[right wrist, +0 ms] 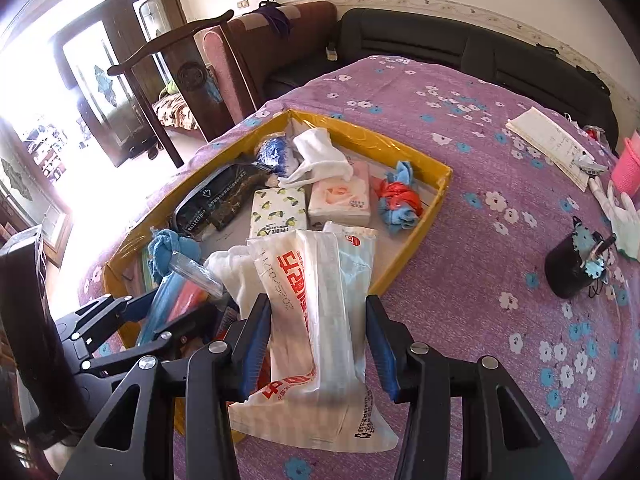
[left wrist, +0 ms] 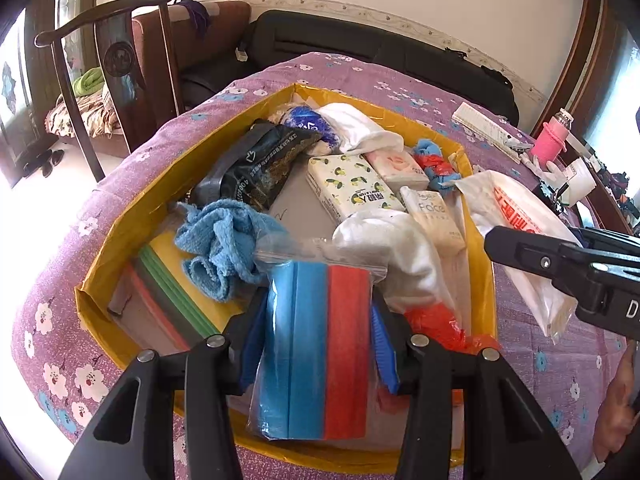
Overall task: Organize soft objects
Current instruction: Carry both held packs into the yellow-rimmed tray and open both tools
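Observation:
A yellow-edged cardboard tray (left wrist: 100, 256) on the purple flowered cloth holds soft things: a blue towel (left wrist: 224, 240), a black pouch (left wrist: 256, 164), tissue packs (left wrist: 352, 188), white cloths (left wrist: 360, 128). My left gripper (left wrist: 316, 320) is shut on a clear zip bag of blue and red sponges (left wrist: 316, 344), held over the tray's near edge. My right gripper (right wrist: 316, 340) is shut on a white plastic pack with red print (right wrist: 312, 312), held above the tray's near right corner (right wrist: 400, 276). The right gripper's fingers also show in the left wrist view (left wrist: 560, 264).
On the cloth to the right stand a black cup with blue trim (right wrist: 572, 268), a pink cup (right wrist: 628, 168), a white glove (right wrist: 624, 216) and a paper sheet (right wrist: 552, 140). A dark wooden chair (left wrist: 120, 60) and a black sofa (left wrist: 380, 52) stand beyond the table.

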Available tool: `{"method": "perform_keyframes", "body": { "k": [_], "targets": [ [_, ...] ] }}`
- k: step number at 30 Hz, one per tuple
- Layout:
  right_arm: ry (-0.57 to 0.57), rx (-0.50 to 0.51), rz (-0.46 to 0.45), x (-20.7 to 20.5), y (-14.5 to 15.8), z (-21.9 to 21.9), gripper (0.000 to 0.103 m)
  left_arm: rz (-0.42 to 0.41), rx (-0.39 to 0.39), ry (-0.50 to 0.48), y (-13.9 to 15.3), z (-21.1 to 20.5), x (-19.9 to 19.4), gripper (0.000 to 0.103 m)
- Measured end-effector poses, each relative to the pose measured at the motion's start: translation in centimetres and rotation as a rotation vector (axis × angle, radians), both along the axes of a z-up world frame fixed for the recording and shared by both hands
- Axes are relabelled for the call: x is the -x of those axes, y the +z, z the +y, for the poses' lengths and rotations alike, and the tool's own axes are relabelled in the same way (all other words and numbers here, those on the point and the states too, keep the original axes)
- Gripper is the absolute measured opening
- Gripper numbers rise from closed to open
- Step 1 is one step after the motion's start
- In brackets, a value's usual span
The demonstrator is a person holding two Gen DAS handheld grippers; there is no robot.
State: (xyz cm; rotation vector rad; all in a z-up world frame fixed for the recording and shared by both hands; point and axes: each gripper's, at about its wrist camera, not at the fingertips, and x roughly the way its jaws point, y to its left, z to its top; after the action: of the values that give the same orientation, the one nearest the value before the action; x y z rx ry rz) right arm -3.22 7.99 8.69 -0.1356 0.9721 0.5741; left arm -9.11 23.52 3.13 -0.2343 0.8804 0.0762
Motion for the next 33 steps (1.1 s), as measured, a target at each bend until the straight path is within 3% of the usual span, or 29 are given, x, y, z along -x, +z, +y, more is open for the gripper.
{"method": "perform_keyframes", "body": {
  "k": [21,26,28,33],
  "targets": [
    [0.028,-0.019,-0.005,-0.8,0.6,2.7,0.051,-0.050,0.039,-0.020,-0.6,0.8,0.3,0.048],
    [0.049,-0.054,0.010,-2.3,1.0,4.6,0.051,-0.113,0.120,-0.038,0.2,1.4,1.2,0.060],
    [0.061,-0.056,0.017,-3.0,1.0,5.6,0.051,-0.151,0.146,-0.023,1.4,2.0,2.3,0.077],
    [0.086,-0.013,0.049,-5.1,-0.2,9.3,0.051,-0.200,0.154,0.044,3.5,4.6,4.3,0.085]
  ]
}}
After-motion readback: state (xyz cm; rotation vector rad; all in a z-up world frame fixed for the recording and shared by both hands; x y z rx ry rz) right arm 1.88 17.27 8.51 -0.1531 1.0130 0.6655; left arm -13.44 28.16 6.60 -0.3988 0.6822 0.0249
